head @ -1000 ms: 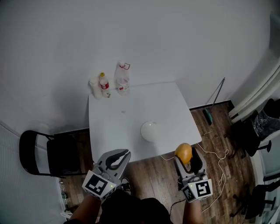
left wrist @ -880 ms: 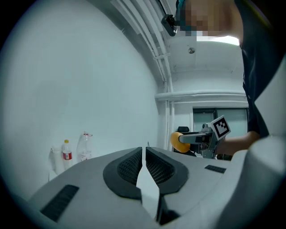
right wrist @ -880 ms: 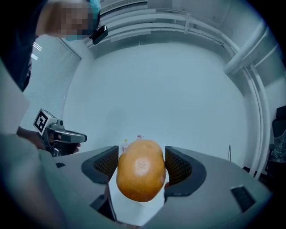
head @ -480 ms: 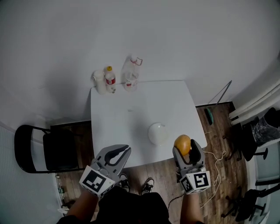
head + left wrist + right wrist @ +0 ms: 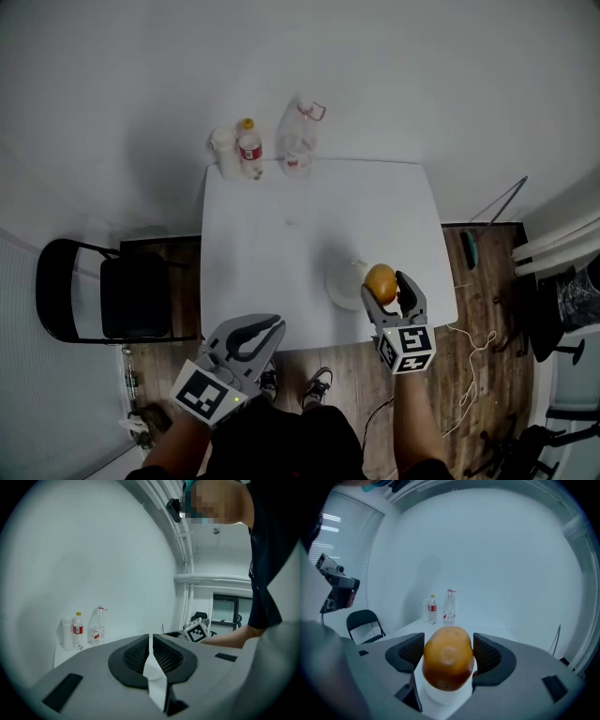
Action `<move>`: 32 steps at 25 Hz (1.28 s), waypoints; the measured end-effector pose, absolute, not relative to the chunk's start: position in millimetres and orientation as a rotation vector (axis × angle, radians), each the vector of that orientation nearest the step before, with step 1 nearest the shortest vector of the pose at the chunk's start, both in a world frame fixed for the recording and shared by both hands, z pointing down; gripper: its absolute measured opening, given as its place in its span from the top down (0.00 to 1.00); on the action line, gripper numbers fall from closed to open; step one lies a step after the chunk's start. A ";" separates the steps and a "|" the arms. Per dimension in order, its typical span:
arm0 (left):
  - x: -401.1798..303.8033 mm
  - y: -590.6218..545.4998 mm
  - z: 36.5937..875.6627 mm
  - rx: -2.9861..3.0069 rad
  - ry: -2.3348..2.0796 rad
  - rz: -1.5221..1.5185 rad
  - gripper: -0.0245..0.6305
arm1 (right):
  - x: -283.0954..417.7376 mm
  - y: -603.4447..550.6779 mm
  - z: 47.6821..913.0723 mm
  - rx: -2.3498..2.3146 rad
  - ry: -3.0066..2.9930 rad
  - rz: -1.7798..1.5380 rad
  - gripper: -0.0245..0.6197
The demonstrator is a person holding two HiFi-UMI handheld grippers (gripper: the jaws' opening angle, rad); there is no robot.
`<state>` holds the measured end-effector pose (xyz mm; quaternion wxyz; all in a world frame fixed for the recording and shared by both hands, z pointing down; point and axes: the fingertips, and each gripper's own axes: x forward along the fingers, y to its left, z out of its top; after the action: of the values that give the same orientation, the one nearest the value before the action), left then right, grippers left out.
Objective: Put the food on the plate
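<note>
An orange-brown bun-like food (image 5: 381,282) (image 5: 448,657) sits between the jaws of my right gripper (image 5: 385,292) (image 5: 449,654), which is shut on it. It hangs just over the right rim of a white plate (image 5: 343,285) near the front edge of the white table (image 5: 272,253). The plate shows below the food in the right gripper view as a white disc (image 5: 443,694). My left gripper (image 5: 255,336) (image 5: 150,654) is shut with nothing in it, held in front of the table's front edge at the left.
Two plastic bottles (image 5: 247,148) (image 5: 298,139) and a white container (image 5: 224,153) stand at the table's far edge. A black chair (image 5: 94,297) is left of the table. A cord (image 5: 473,352) lies on the wooden floor at the right.
My right gripper has carried the food forward and left, from beyond the table's front right corner to over the plate's right rim. The left gripper has stayed put.
</note>
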<state>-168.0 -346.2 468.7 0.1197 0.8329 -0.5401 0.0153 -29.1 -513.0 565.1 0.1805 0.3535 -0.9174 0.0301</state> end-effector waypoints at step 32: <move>-189.4 -341.8 477.7 2.358 -1.709 0.050 0.90 | -65.2 -540.7 614.0 0.912 -2.530 0.083 0.42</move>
<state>-189.4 -341.8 477.7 0.1142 0.8043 -0.5828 0.0172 -65.2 -540.7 614.0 0.2236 0.3303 -0.9165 0.0300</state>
